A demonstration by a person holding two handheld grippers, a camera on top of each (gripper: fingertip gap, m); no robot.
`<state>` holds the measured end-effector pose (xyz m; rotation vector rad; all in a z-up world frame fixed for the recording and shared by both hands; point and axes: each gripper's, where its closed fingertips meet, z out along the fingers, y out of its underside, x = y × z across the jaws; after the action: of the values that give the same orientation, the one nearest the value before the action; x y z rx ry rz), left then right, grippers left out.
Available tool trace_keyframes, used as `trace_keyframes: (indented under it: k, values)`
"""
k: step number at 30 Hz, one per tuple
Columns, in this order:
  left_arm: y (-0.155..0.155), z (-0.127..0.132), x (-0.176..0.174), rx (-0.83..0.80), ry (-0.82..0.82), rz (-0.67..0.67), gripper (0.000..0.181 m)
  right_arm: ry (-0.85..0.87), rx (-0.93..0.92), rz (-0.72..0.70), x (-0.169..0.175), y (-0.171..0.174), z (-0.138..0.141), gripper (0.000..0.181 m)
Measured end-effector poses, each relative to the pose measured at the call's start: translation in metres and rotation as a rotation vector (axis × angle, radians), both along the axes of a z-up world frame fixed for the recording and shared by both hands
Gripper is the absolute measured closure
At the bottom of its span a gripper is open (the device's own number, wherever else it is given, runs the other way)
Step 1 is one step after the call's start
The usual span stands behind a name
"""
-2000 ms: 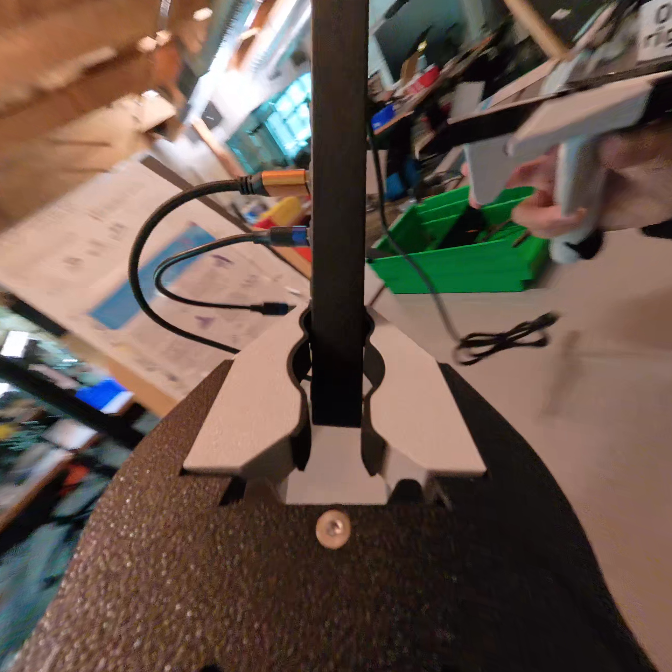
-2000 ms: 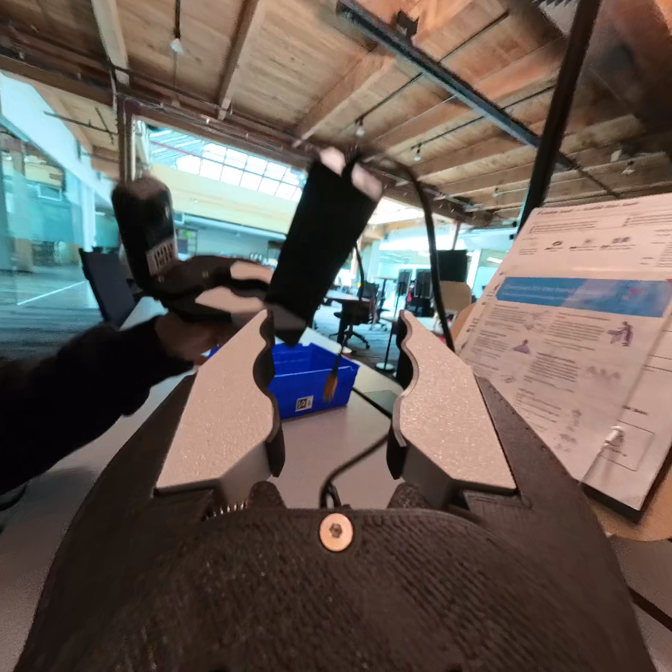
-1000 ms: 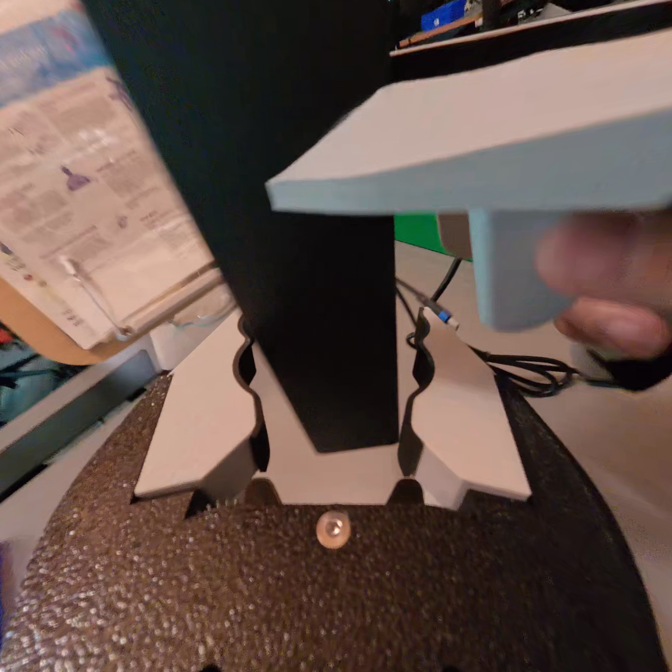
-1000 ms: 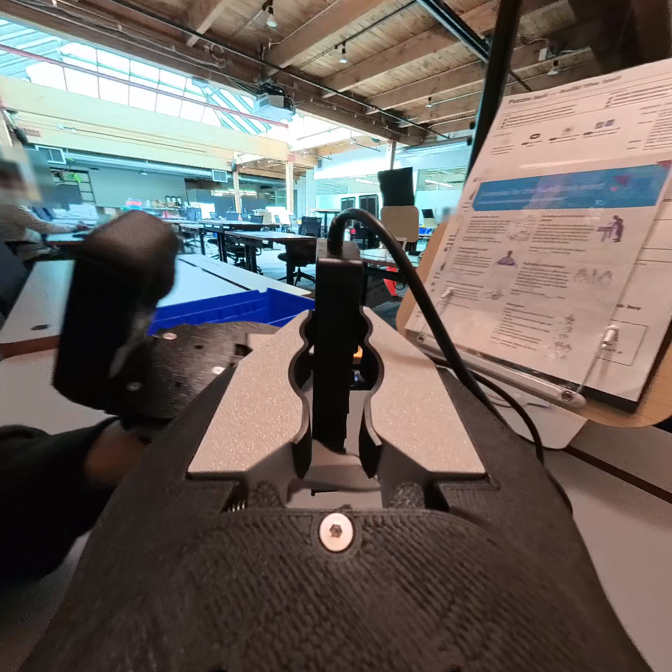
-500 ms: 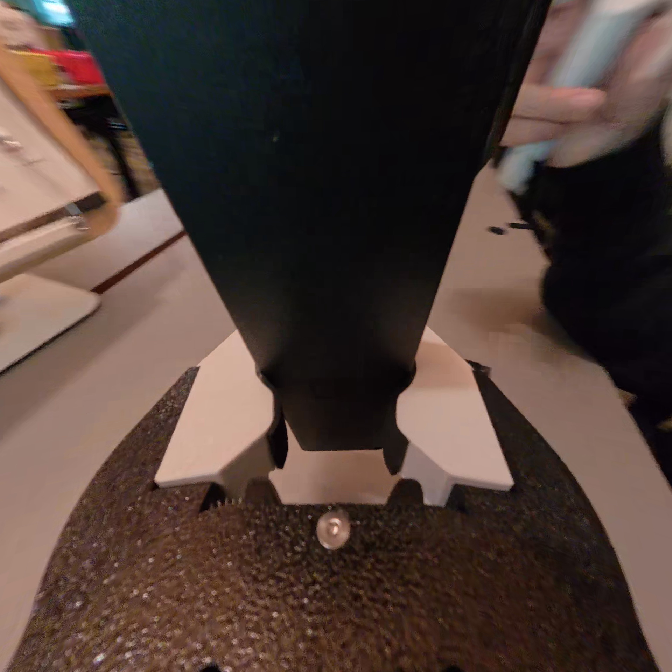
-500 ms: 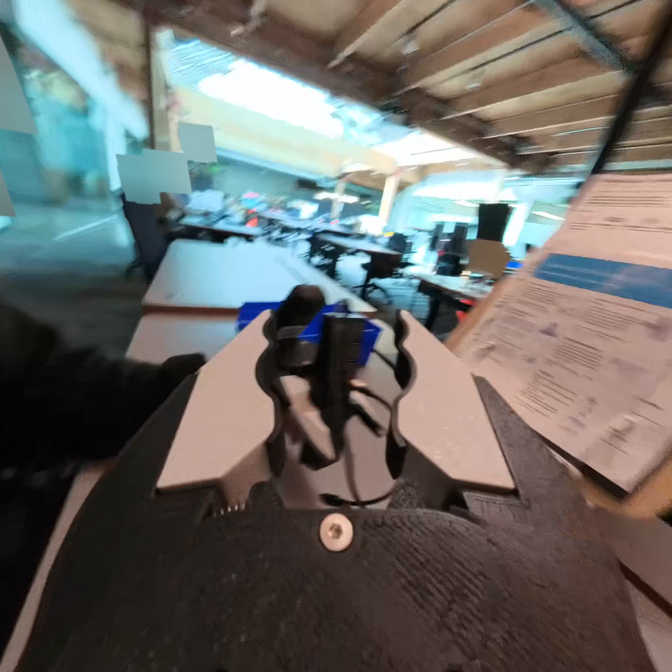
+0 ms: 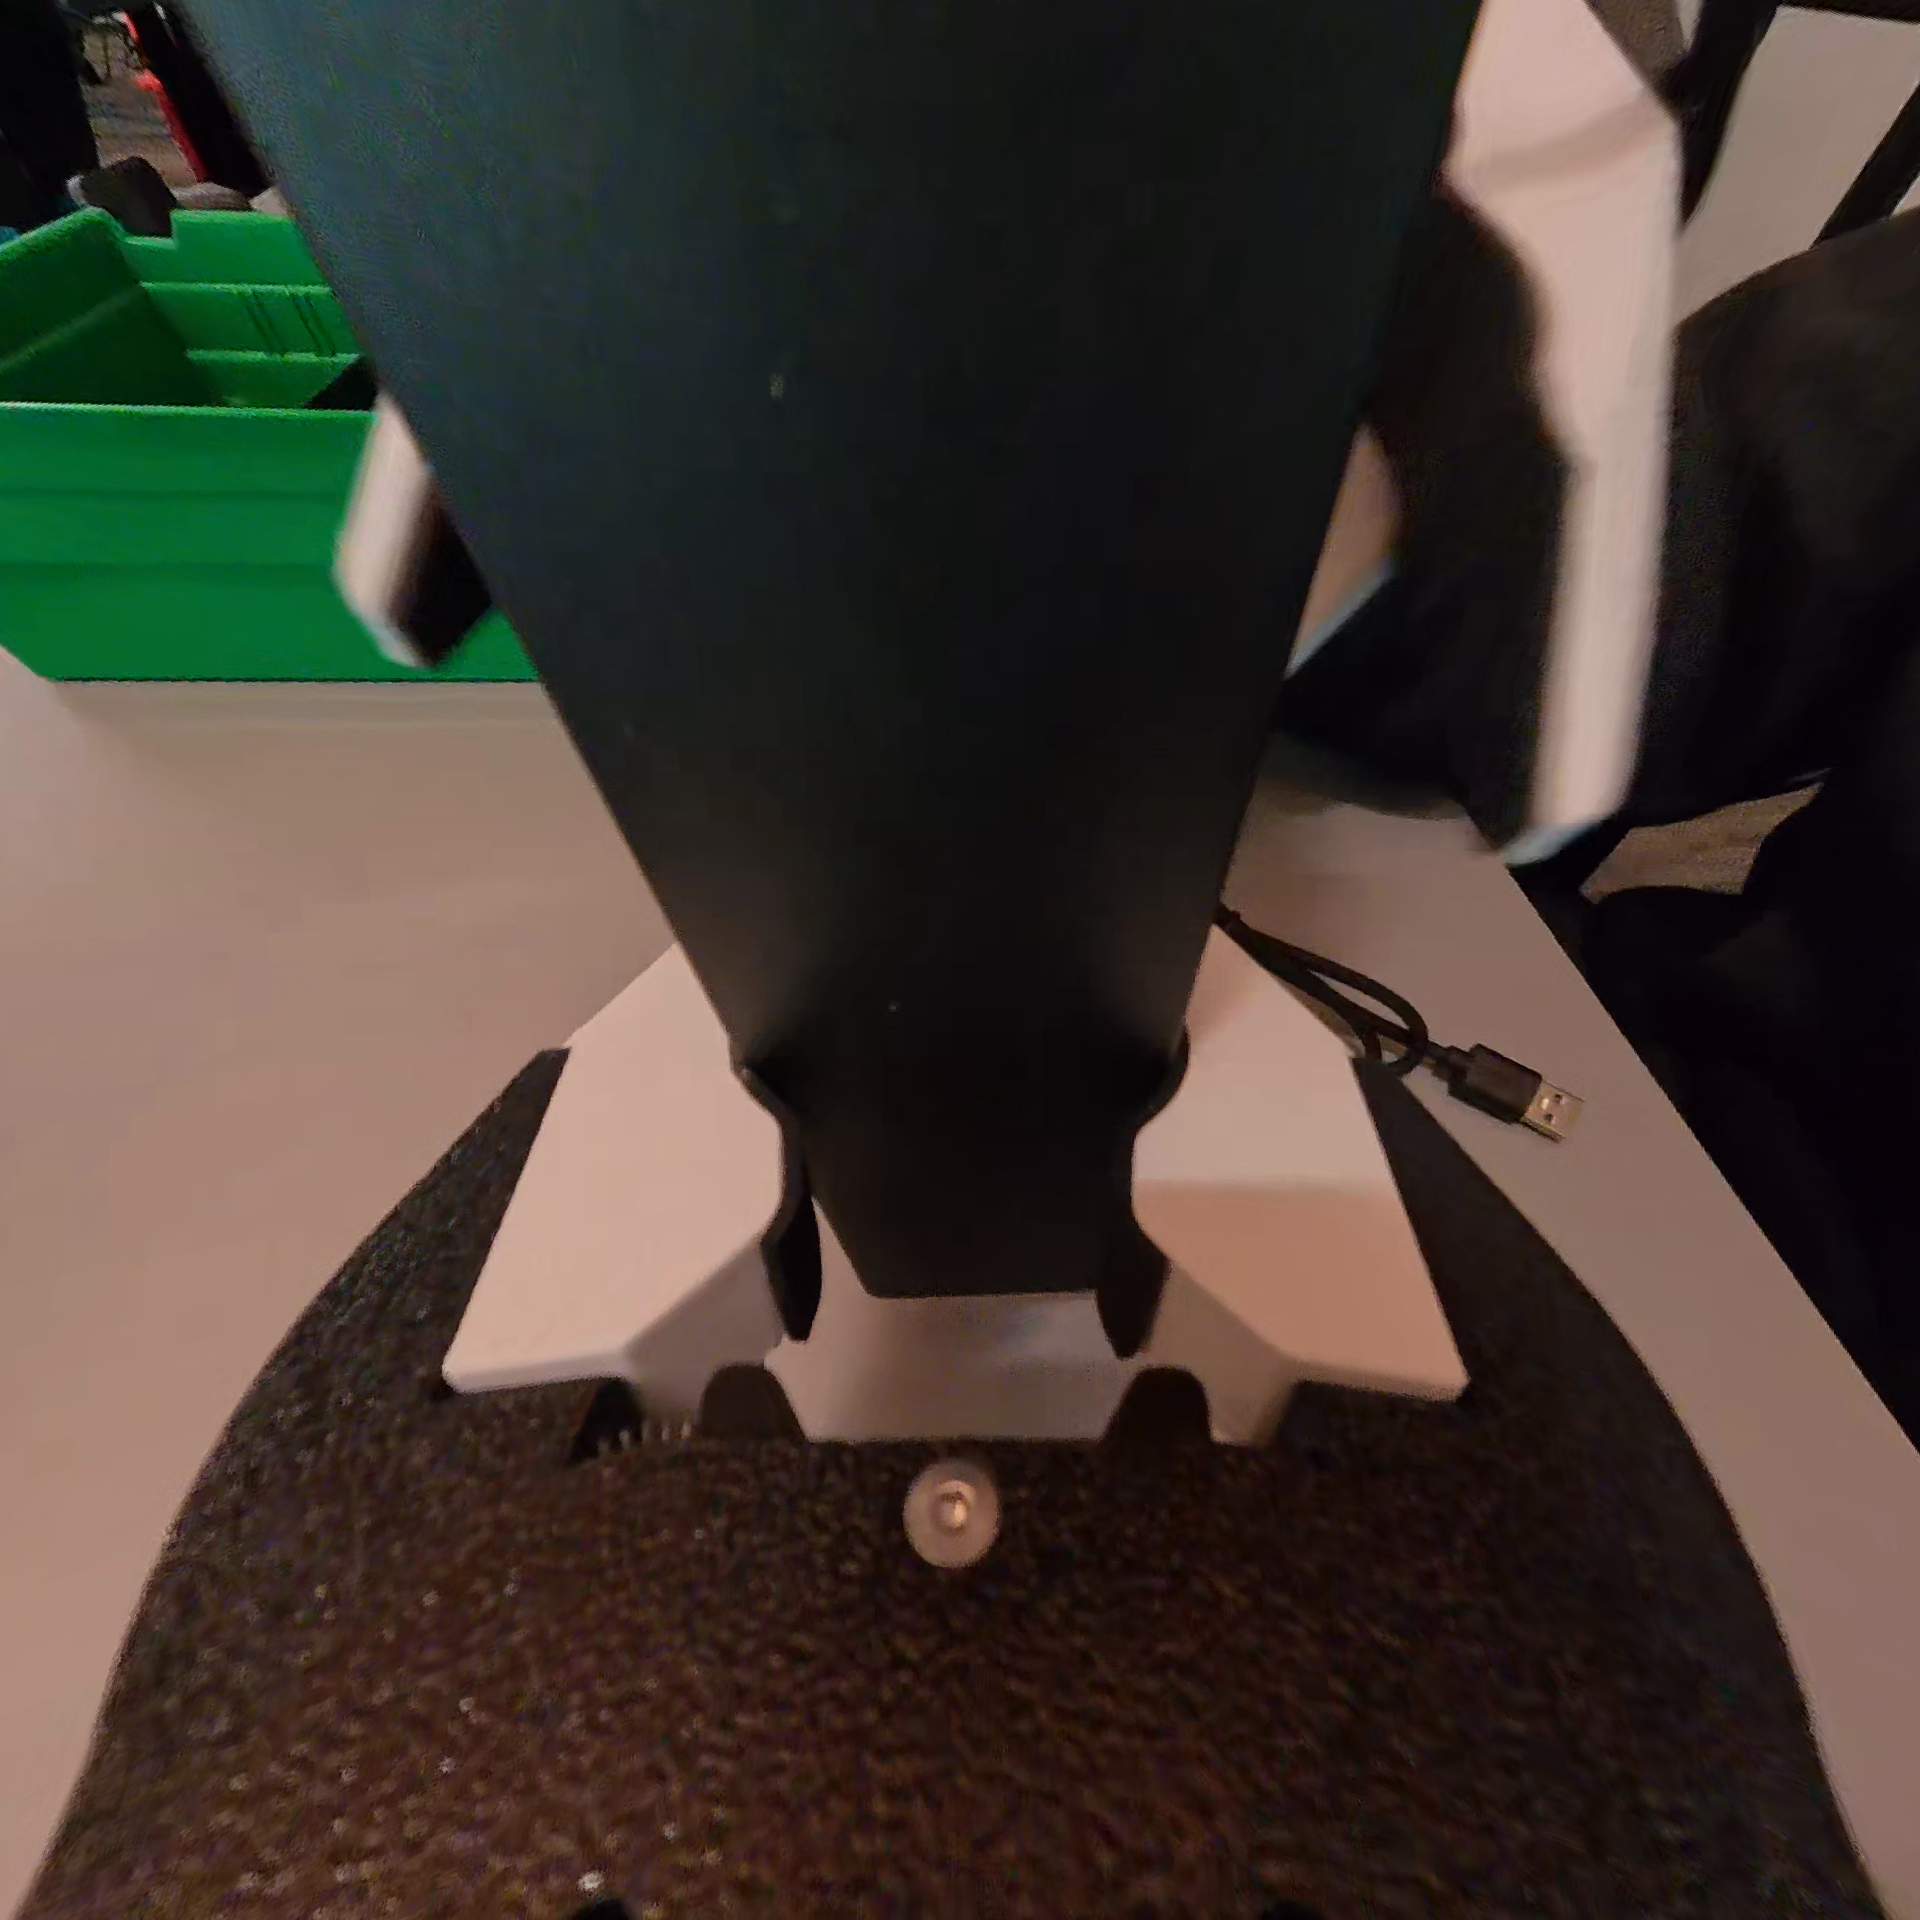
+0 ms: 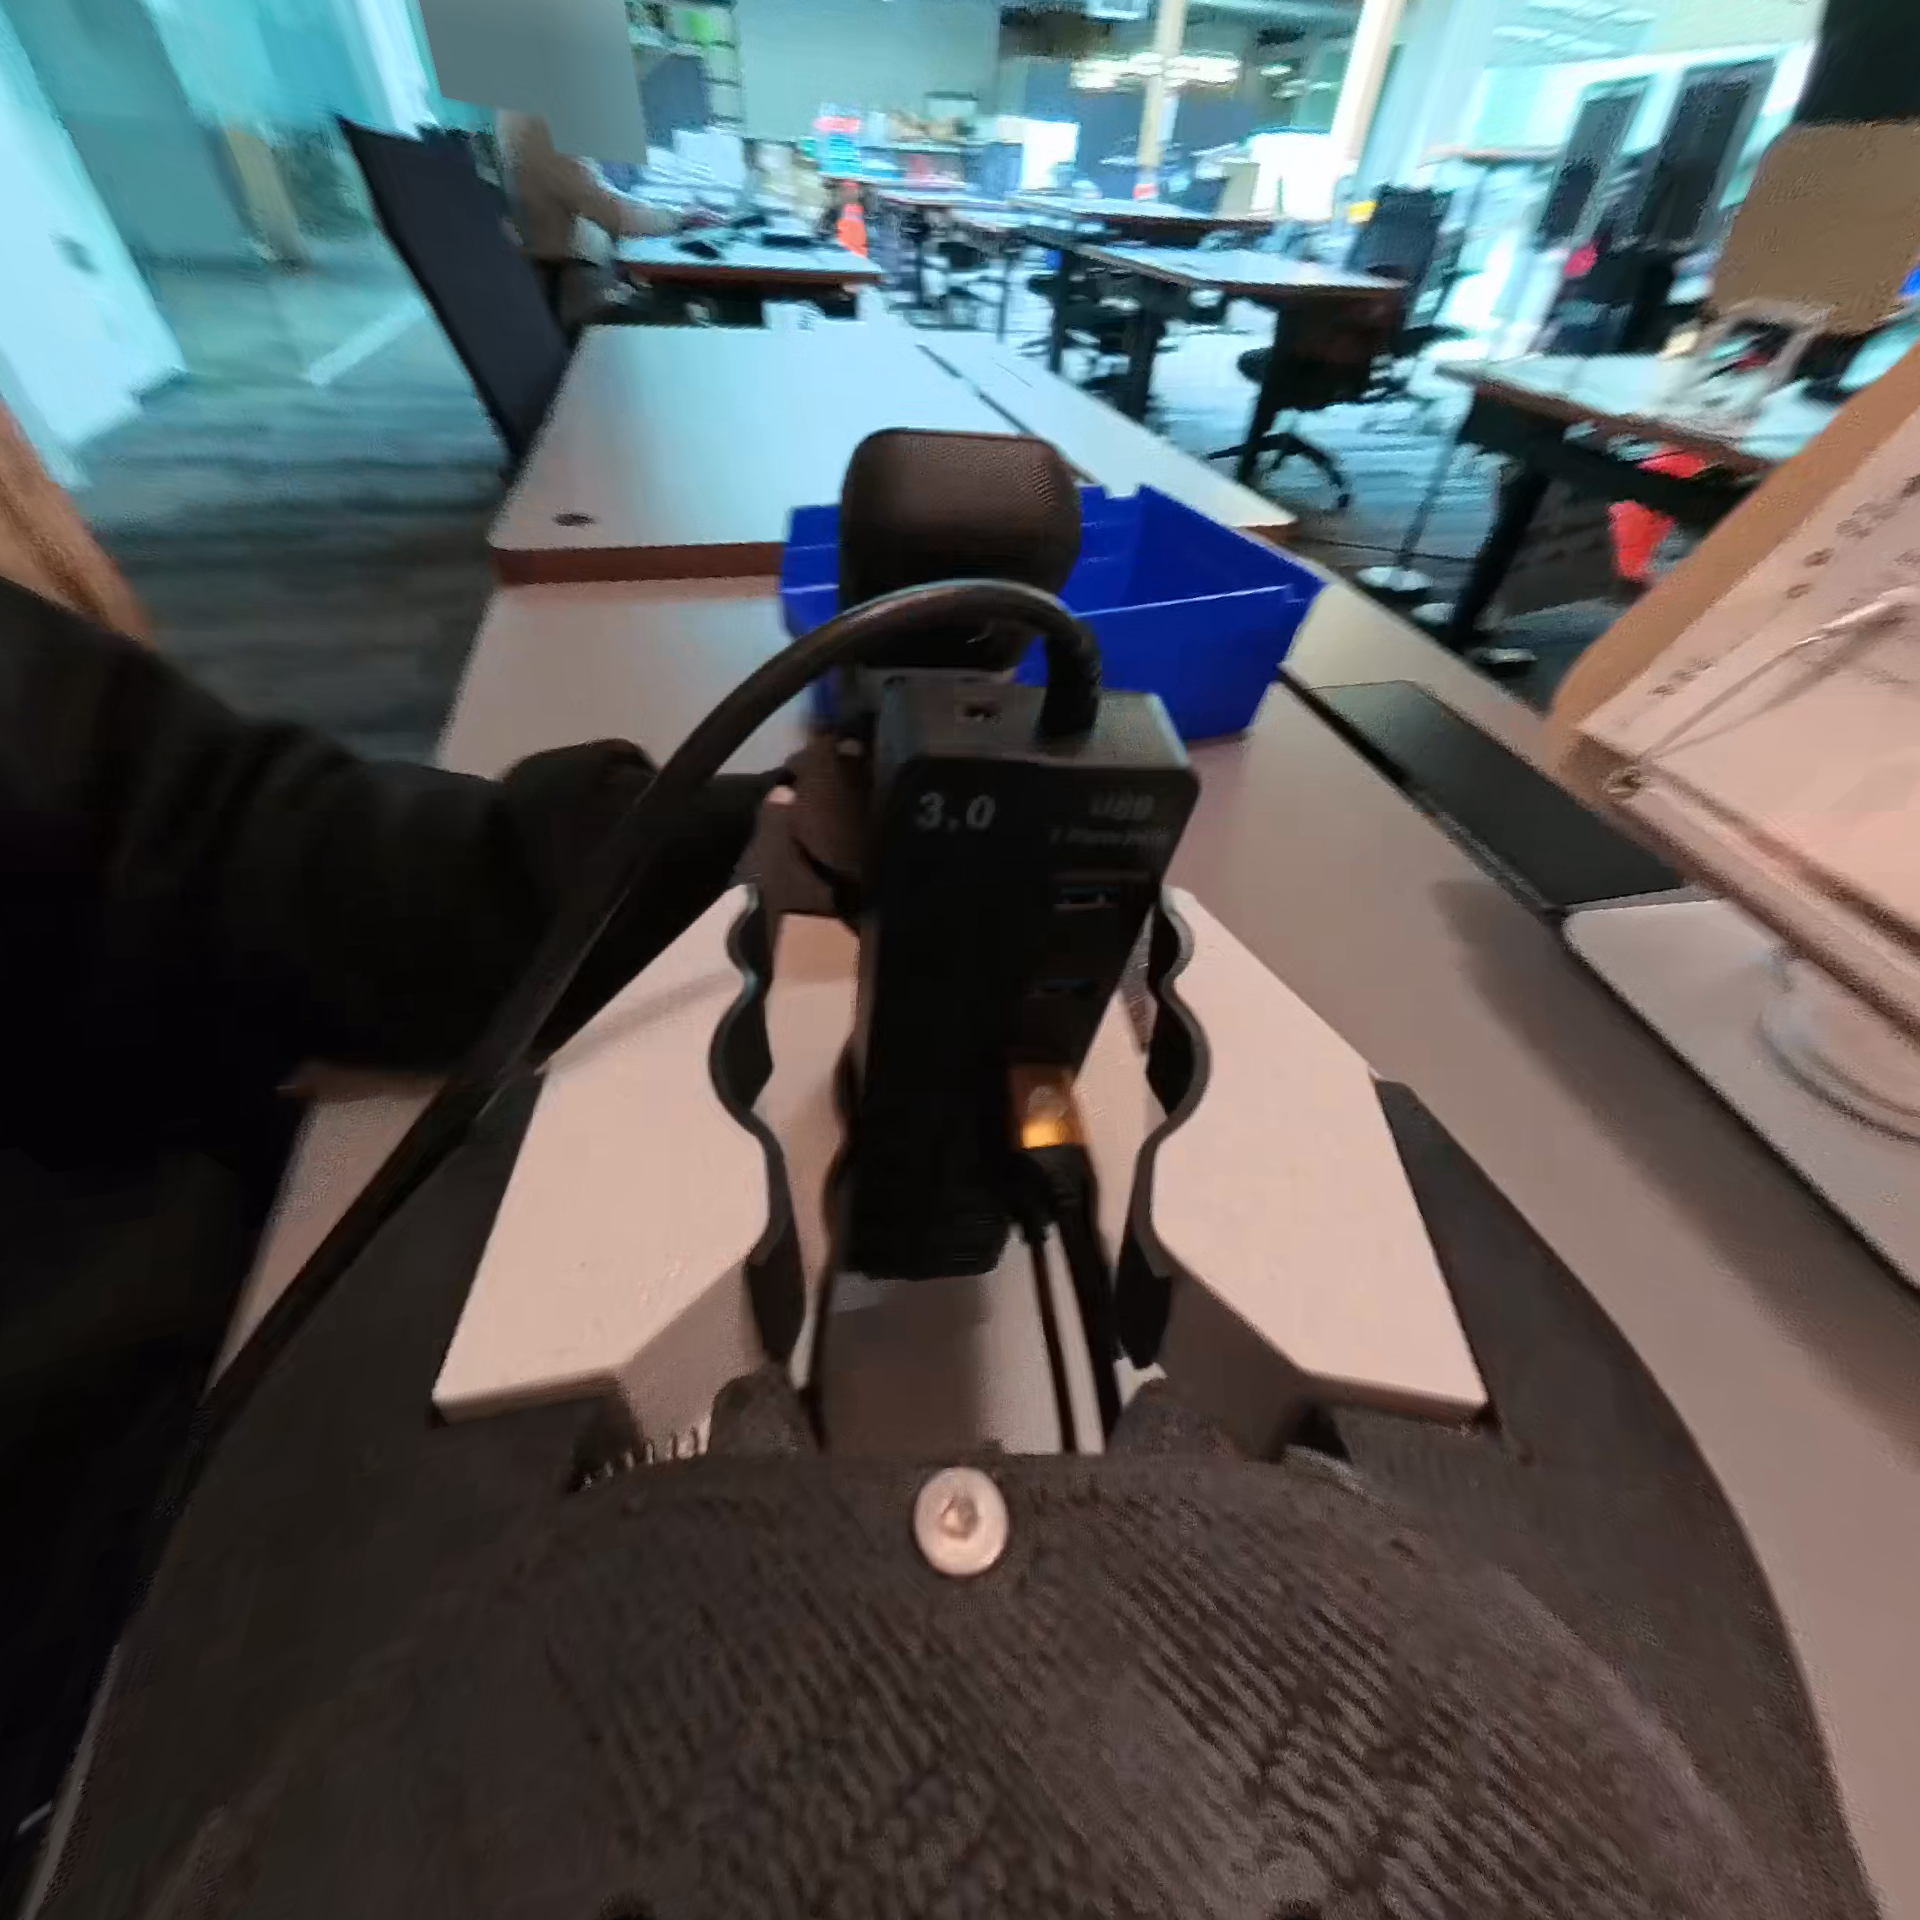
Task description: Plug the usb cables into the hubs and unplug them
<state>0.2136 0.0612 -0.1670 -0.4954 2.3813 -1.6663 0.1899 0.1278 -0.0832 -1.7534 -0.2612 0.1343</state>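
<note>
The left gripper [image 7: 961, 1195] grips the hub [image 8: 971, 997] with one orange-tipped cable [image 8: 1042, 1117] plugged in (two ports at 12 o'clock empty), so unplugging remains, while the right gripper [image 8: 961, 1101] brackets it, jaws apart.

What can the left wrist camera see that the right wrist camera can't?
Only the left wrist view shows the green bin and a loose black cable with a silver plug lying on the table. Only the right wrist view shows the blue bin, the hub's ports with an orange-tipped cable plugged in, and a paper stand. Both show the black USB hub, which the left gripper is clamped on, with the right gripper open around it.
</note>
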Motion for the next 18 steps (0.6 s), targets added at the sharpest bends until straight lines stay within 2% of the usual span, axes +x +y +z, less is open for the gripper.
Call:
trace_keyframes:
  k: [1, 2, 5, 9, 14, 18]
  values:
    - [-0.001, 0.0, -0.001, 0.0, -0.014, -0.004, 0.12, -0.042, 0.021, -0.043, 0.004, 0.004, 0.002, 0.121]
    - [0.0, 0.002, -0.001, -0.009, -0.035, 0.002, 0.12, -0.068, 0.033, -0.044, 0.004, 0.005, 0.003, 0.126]
    - [0.004, 0.006, 0.0, -0.019, -0.06, 0.039, 0.119, -0.022, 0.012, -0.016, 0.002, 0.004, 0.003, 0.128]
    - [0.016, 0.036, -0.001, -0.152, -0.071, 0.087, 0.119, -0.017, -0.017, -0.021, 0.006, 0.002, -0.002, 0.128]
    - [0.019, 0.023, 0.002, -0.041, -0.072, 0.126, 0.119, -0.052, -0.046, -0.03, 0.003, 0.007, -0.009, 0.128]
    - [0.014, 0.027, 0.002, -0.104, -0.075, 0.121, 0.119, -0.057, -0.037, -0.023, 0.003, 0.006, -0.008, 0.128]
